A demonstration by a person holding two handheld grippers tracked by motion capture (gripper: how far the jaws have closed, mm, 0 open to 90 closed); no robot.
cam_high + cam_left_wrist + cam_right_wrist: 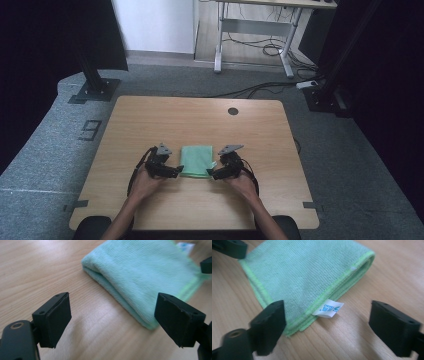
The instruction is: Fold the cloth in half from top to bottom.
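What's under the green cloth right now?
The cloth lies folded flat on the table; only its own layers and a white tag show at the edge. Anything between the layers is hidden.

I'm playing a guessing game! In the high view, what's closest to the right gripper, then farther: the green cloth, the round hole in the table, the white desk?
1. green cloth, just left of the right gripper.
2. round hole, near the table's far edge.
3. white desk, on the floor beyond.

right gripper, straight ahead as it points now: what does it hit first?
Probably the folded green cloth: its near corner with the white label lies just ahead of the open right gripper. Depth is unclear.
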